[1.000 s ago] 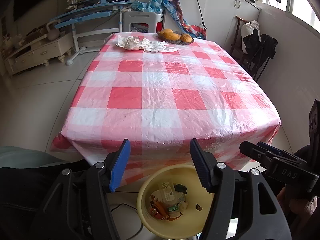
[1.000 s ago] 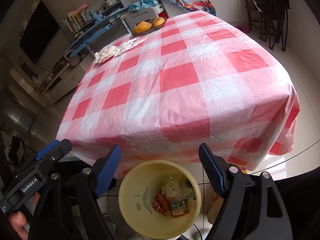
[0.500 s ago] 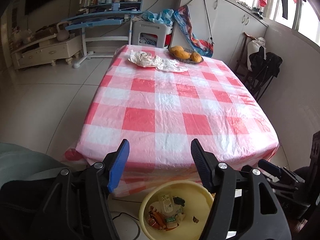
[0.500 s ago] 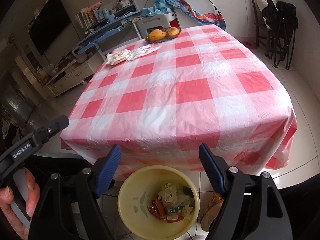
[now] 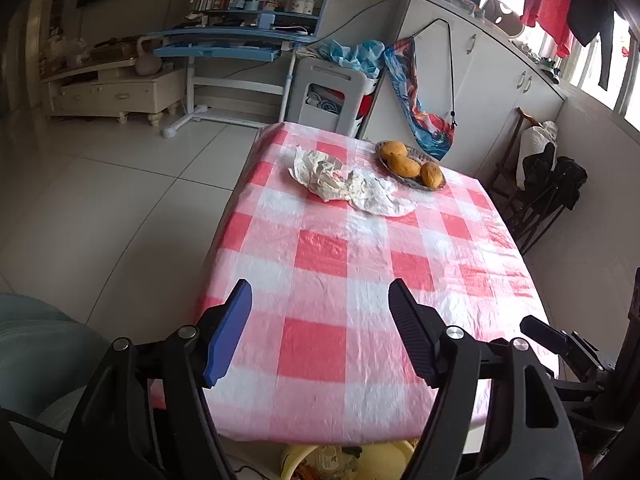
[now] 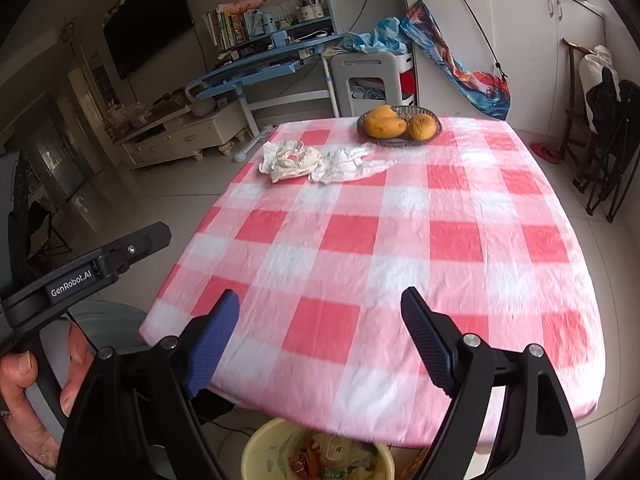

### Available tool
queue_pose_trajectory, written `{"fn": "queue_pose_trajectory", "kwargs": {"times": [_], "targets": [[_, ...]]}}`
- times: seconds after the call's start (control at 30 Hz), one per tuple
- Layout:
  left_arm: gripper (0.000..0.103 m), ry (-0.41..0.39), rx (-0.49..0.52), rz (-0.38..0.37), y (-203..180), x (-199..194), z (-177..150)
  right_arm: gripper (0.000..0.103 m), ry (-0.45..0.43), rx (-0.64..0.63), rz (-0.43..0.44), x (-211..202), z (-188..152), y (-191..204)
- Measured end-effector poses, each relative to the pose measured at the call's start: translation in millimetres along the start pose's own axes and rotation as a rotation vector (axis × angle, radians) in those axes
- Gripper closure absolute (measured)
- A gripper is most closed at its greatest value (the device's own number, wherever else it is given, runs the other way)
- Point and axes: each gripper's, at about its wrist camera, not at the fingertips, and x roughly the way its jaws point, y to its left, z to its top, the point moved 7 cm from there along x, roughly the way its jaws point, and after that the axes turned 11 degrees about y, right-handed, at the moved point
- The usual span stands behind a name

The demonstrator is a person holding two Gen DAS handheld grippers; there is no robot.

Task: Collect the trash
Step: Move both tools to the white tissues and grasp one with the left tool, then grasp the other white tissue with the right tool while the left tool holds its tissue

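The left gripper had its fingers spread wide with nothing between them, and the right gripper was likewise released and empty, both held above the near edge of the counter. The step in hand looked like the reach toward fresh trash: the crumpled wrappers lay at the far end of the checked cloth, just beside the fruit basket and well apart from either gripper. The next move would call for carrying one gripper across the counter and closing on the paper without nudging the basket. The right wrist view showed the yellow bin below the counter's near edge, holding scraps; the left view caught only its rim.
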Motion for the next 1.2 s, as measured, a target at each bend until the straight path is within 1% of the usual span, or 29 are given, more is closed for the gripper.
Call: {"fn": "queue_pose_trajectory", "kwargs": {"times": [0.17, 0.33, 0.5, 0.63, 0.67, 0.77, 0.83, 0.87, 0.9, 0.93, 0.97, 1.0, 1.03, 1.07, 1.1, 1.17, 1.2], "targets": [[0.034, 0.018, -0.028, 0.016, -0.7, 42.2, 36.6, 0.023, 0.014, -0.032, -0.039, 41.2, 46.9, -11.2], [0.034, 0.036, -0.053, 0.027, -8.9, 92.1, 72.1, 0.023, 0.029, -0.034, -0.061, 84.2, 83.6, -27.0], [0.033, 0.051, -0.065, 0.039, -14.3, 131.7, 106.3, 0.023, 0.068, -0.036, -0.07, 116.1, 104.0, -37.5], [0.031, 0.076, -0.068, 0.048, -19.6, 159.9, 127.6, 0.023, 0.066, -0.052, -0.077, 129.2, 121.0, -39.7], [0.031, 0.086, -0.066, 0.059, -20.6, 169.0, 133.4, 0.023, 0.064, -0.056, -0.079, 131.6, 125.4, -39.1], [0.031, 0.116, -0.059, 0.096, -19.3, 189.1, 143.0, 0.023, 0.074, -0.064, -0.068, 143.1, 139.0, -34.4], [0.031, 0.136, -0.055, 0.105, -16.6, 200.6, 145.4, 0.024, 0.101, -0.085, -0.071, 155.9, 143.4, -26.4], [0.033, 0.144, -0.045, 0.105, -16.8, 205.1, 146.2, 0.027, 0.116, -0.098, -0.078, 162.6, 144.7, -24.1], [0.045, 0.147, -0.028, 0.098, -18.6, 208.2, 146.6, 0.03, 0.136, -0.111, -0.09, 169.5, 143.5, -21.2], [0.063, 0.156, -0.01, 0.082, -21.3, 210.6, 146.2, 0.038, 0.155, -0.124, -0.1, 175.9, 141.5, -18.0], [0.071, 0.167, 0.011, 0.053, -24.7, 212.1, 144.7, 0.046, 0.138, -0.147, -0.123, 176.2, 141.7, -15.4], [0.078, 0.166, 0.024, 0.041, -26.6, 210.2, 143.3, 0.05, 0.132, -0.163, -0.127, 175.1, 140.2, -12.5], [0.082, 0.163, 0.036, 0.04, -28.4, 207.9, 141.8, 0.068, 0.136, -0.173, -0.107, 173.7, 138.3, -7.8], [0.083, 0.165, 0.045, 0.027, -30.6, 205.7, 140.1, 0.083, 0.141, -0.181, -0.102, 171.9, 136.1, -5.1], [0.085, 0.165, 0.046, 0.016, -31.7, 202.8, 137.6, 0.088, 0.145, -0.186, -0.098, 169.9, 133.3, -5.1], [0.087, 0.167, 0.038, -0.006, -32.1, 193.1, 130.9, 0.094, 0.153, -0.168, -0.078, 164.3, 125.5, -9.0], [0.087, 0.164, 0.032, -0.016, -31.2, 186.7, 127.2, 0.095, 0.158, -0.147, -0.061, 161.0, 123.0, -13.1]]}}
